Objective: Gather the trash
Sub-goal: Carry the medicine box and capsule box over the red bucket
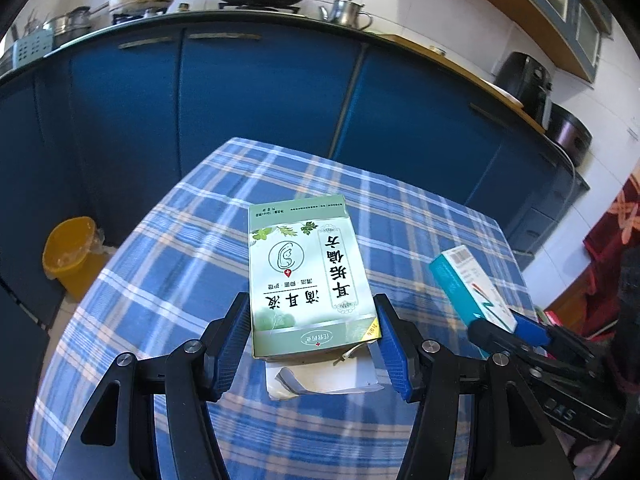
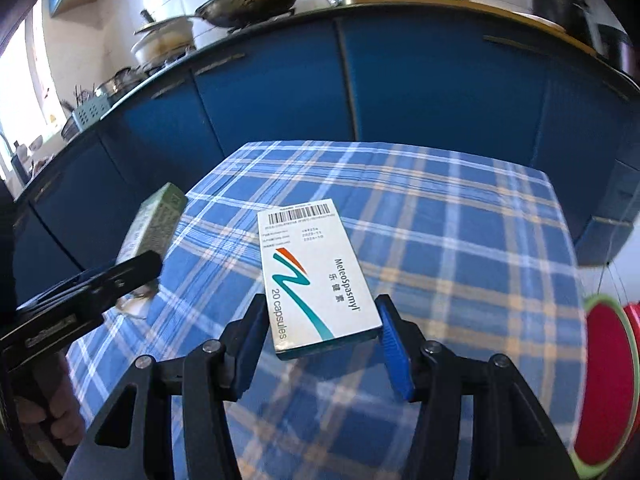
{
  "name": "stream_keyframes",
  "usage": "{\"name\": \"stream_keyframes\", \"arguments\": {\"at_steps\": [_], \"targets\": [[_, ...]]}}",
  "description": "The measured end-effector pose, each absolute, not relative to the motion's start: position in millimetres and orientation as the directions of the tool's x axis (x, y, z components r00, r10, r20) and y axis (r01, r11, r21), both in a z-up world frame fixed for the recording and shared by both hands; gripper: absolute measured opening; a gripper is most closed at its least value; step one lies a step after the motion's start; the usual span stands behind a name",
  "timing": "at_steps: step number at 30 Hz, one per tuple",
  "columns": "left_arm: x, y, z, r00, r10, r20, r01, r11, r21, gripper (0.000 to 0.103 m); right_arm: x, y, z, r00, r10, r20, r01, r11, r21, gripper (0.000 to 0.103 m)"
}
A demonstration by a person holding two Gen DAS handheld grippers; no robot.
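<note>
**Both claws loaded above the checked surface**

Left claw (image 1: 314, 336): clamped on the green box (image 1: 304, 276), blue pads against both long sides. The box is held clear above the surface (image 1: 180, 248), far end pointing toward the blue cabinets (image 1: 240, 92). A torn flap hangs from its near end.

Right claw (image 2: 324, 340): clamped on the white box (image 2: 316, 276), barcode end forward, also held above the cloth. The right pad touches the box edge; the left pad's contact is less clear.

The two boxes are near each other, side by side, not touching.

The cloth around both boxes is bare up to the far edge. A gap of floor separates that edge from the cabinets. The yellow bin (image 1: 70, 256) stands on the floor beyond the left edge, against the cabinets.
</note>
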State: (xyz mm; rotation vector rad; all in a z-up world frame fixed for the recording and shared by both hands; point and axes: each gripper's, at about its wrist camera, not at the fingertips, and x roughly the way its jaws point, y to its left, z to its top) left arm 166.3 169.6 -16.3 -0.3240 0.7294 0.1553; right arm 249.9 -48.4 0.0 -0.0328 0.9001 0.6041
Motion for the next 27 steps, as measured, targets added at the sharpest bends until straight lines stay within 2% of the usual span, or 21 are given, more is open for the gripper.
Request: {"name": "stream_keyframes", "arguments": {"at_steps": [27], "targets": [[177.5,43.3,-1.8,0.719,-0.138,-0.681,-0.008,0.979,-0.206,0.062,196.3,-203.7,22.6,0.617,0.445,-0.649,-0.247,0.893,0.378,0.056]]}}
